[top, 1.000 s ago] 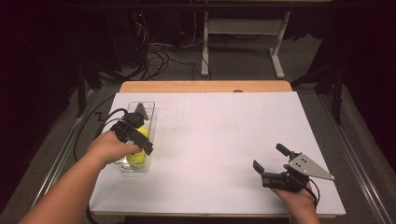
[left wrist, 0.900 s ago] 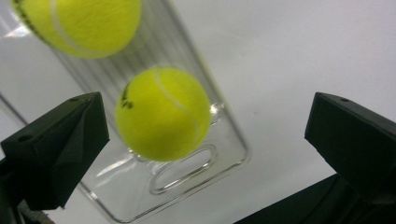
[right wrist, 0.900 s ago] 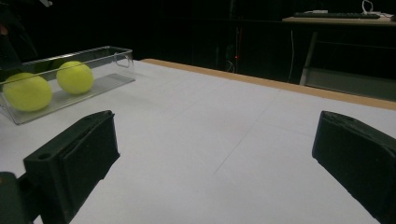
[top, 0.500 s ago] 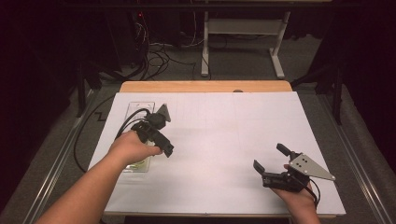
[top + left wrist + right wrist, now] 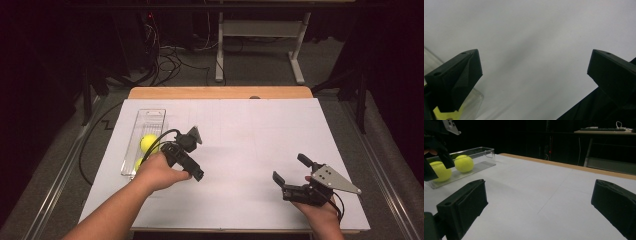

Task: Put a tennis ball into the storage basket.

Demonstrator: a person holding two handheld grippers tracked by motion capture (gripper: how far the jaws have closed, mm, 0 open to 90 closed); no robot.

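Note:
A clear plastic tray [image 5: 150, 116] lies along the table's left side with two yellow tennis balls in it. One ball [image 5: 148, 143] is in plain sight; the other [image 5: 138, 163] is partly hidden behind the person's left hand. My left gripper [image 5: 188, 161] hovers just right of the tray over bare white table, open and empty [image 5: 534, 72]. The tray's corner [image 5: 477, 100] sits at the lower left of its view. My right gripper [image 5: 290, 168] rests near the front right, open and empty [image 5: 539, 202]. Its view shows the tray [image 5: 486, 152] and both balls [image 5: 464, 163] [image 5: 440, 171].
A white sheet [image 5: 250, 135] covers the table, with a wooden edge [image 5: 220, 92] at the back. Cables [image 5: 170, 60] and a desk frame [image 5: 260, 45] stand on the dark floor beyond. A black cable [image 5: 95, 145] trails off the table's left side.
My left gripper has come up out of the tray and moved right, away from the balls, to over the white sheet. The right gripper has stayed still.

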